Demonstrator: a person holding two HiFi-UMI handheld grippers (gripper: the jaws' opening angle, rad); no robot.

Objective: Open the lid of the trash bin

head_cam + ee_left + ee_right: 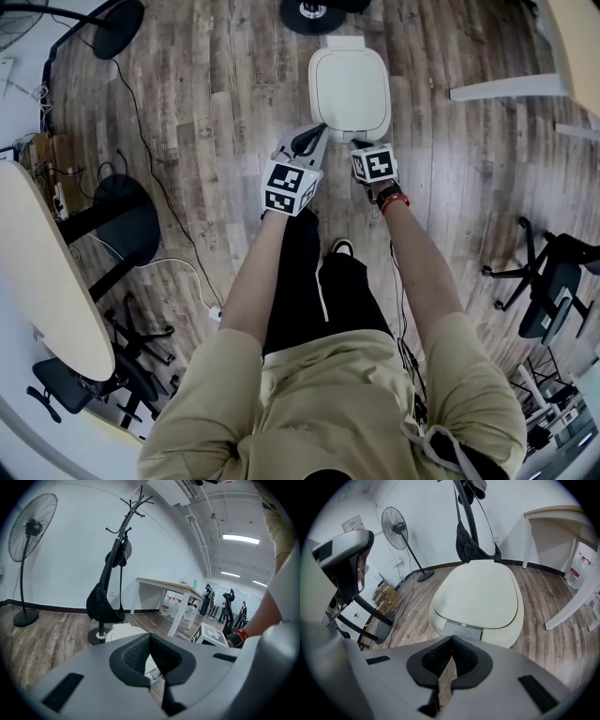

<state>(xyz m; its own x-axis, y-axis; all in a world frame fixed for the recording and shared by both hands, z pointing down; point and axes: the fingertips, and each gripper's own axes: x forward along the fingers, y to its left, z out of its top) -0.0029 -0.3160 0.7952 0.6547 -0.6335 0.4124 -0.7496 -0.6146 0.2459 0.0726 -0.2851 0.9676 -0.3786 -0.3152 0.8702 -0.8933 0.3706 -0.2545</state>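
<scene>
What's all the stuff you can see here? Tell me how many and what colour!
trash bin: one, cream white, lid shut, just ahead of the tongs
floor: one, brown wood, under everything
coat stand: one, black, behind the bin, black bag on it
fan: one, black, standing by the white wall
tables: two, pale tops, far left and top right
office chairs: at least two, black, right edge and bottom left
cables: a few, black and white, on the floor at left
wristband: one, red, right wrist
left tongs: one, grey with black pads, shut, empty
right tongs: one, grey with black pads, shut, empty
</scene>
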